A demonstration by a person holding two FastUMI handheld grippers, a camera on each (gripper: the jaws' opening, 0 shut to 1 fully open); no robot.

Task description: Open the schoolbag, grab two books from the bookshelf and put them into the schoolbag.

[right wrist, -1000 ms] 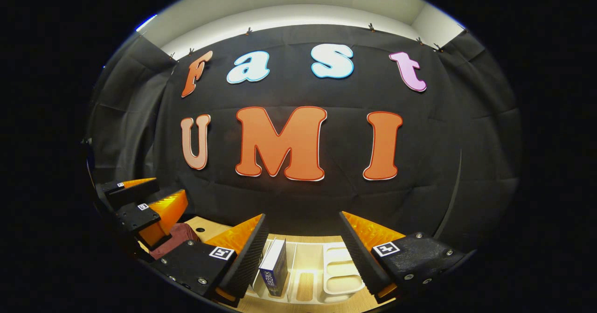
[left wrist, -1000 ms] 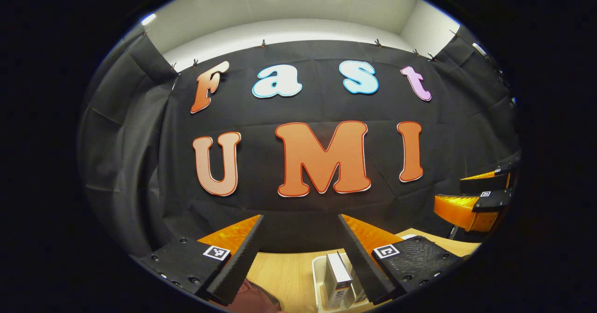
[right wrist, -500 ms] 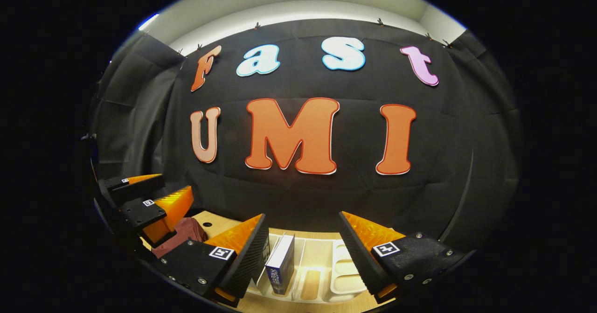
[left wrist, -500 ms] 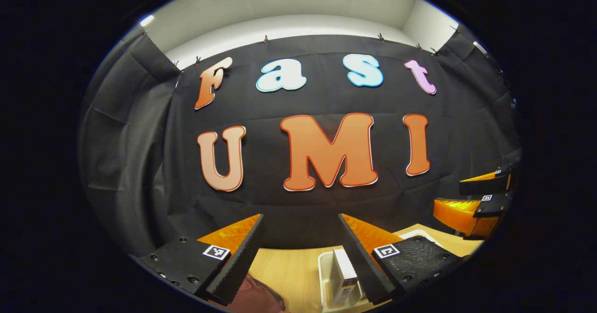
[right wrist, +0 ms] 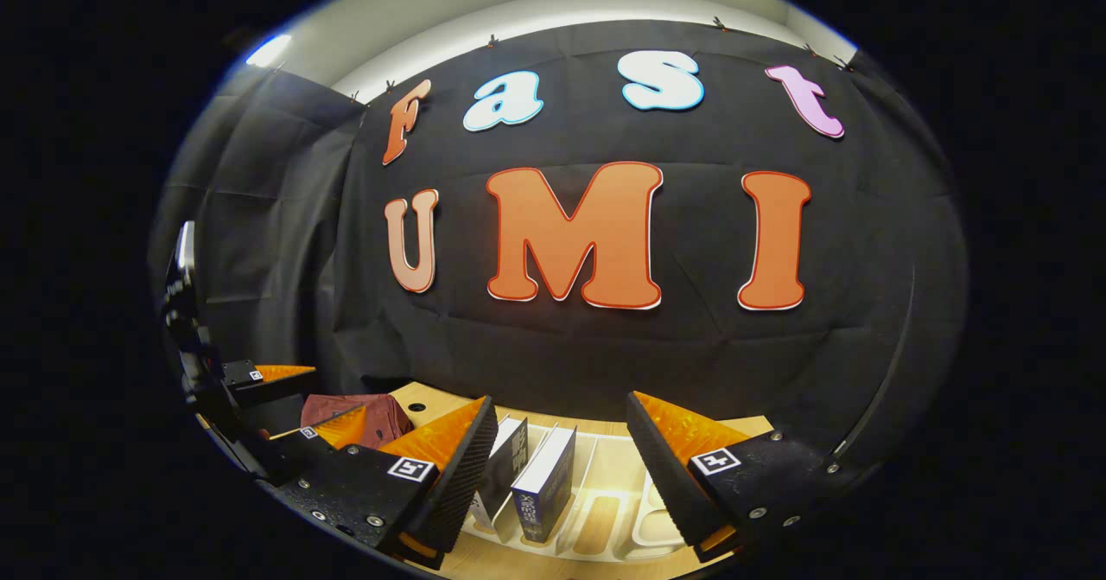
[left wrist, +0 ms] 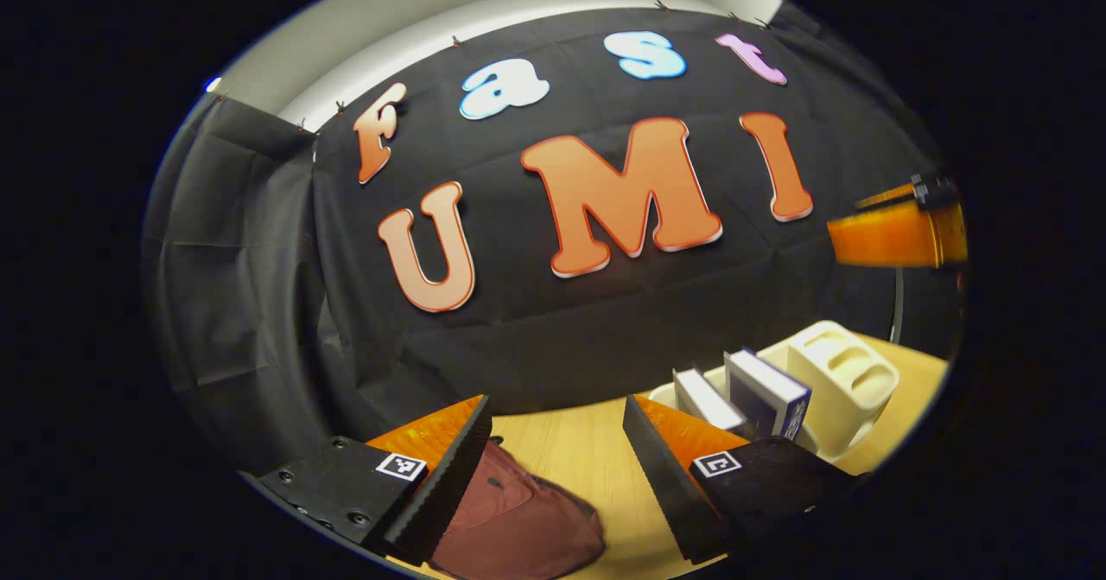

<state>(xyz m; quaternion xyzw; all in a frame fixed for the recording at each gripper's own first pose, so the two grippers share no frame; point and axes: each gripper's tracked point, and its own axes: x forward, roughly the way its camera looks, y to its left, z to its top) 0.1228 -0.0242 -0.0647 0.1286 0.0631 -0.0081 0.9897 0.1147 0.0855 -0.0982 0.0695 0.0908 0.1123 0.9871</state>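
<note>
**Both grippers open above the table, books in the rack, schoolbag closed**

In the left gripper view, the left gripper (left wrist: pixel 557 442) hangs above the wooden table (left wrist: pixel 570 450) with its two fingers wide apart and nothing between them. Under its left finger lies the dark red schoolbag (left wrist: pixel 518 519), flat on the table near the front edge; its flap looks closed, though the finger covers part of it. To the right, toward the right edge of the table, stands the cream bookshelf (left wrist: pixel 842 377), a plastic rack with slots. Two books lean in it side by side: a pale book (left wrist: pixel 704 398) and, just beside it, a dark blue book (left wrist: pixel 769 390). The right gripper (left wrist: pixel 894 234) shows at the right margin, high above the rack and blurred.

In the right gripper view, the right gripper (right wrist: pixel 562 442) is held over the bookshelf (right wrist: pixel 605 511), its fingers also spread, gripping nothing. The two books stand tilted in the left slots, below and between the fingers: the dark blue book (right wrist: pixel 544 485) and the other book (right wrist: pixel 510 463) just left of it. The schoolbag (right wrist: pixel 354 411) lies near the table's left side, with the left gripper (right wrist: pixel 298 407) in front of it.
</note>
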